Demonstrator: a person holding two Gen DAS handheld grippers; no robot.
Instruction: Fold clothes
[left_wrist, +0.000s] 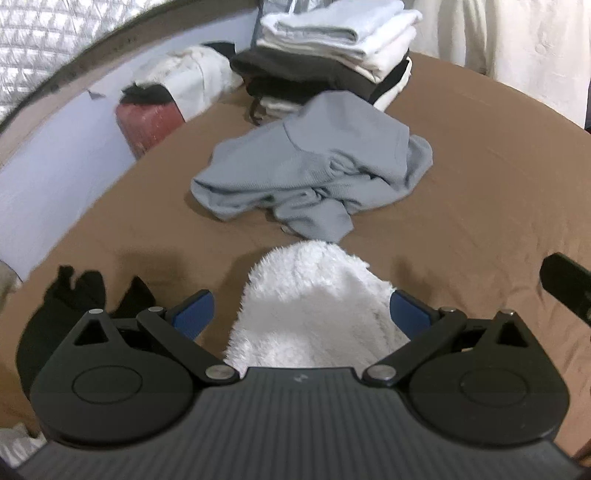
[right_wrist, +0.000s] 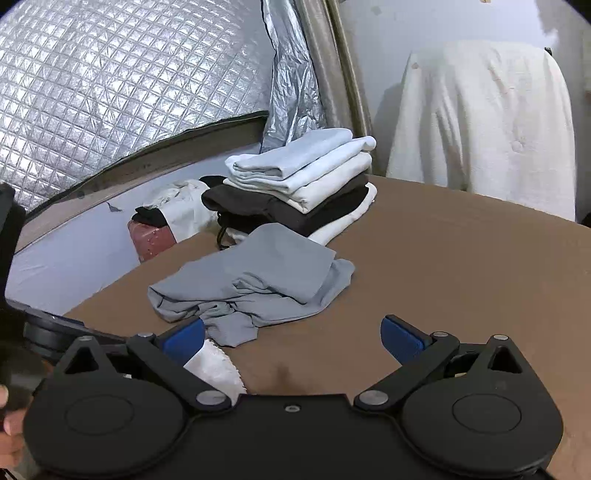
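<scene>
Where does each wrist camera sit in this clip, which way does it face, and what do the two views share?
Left wrist: on the left gripper, low over the brown surface, facing the fluffy white cloth between its open fingers; the right gripper's edge shows far right.
Right wrist: on the right gripper, facing the crumpled grey garment; open fingers over bare brown surface, part of a hand at left.
Shared: grey garment, folded stack, white cloth, red case.
</scene>
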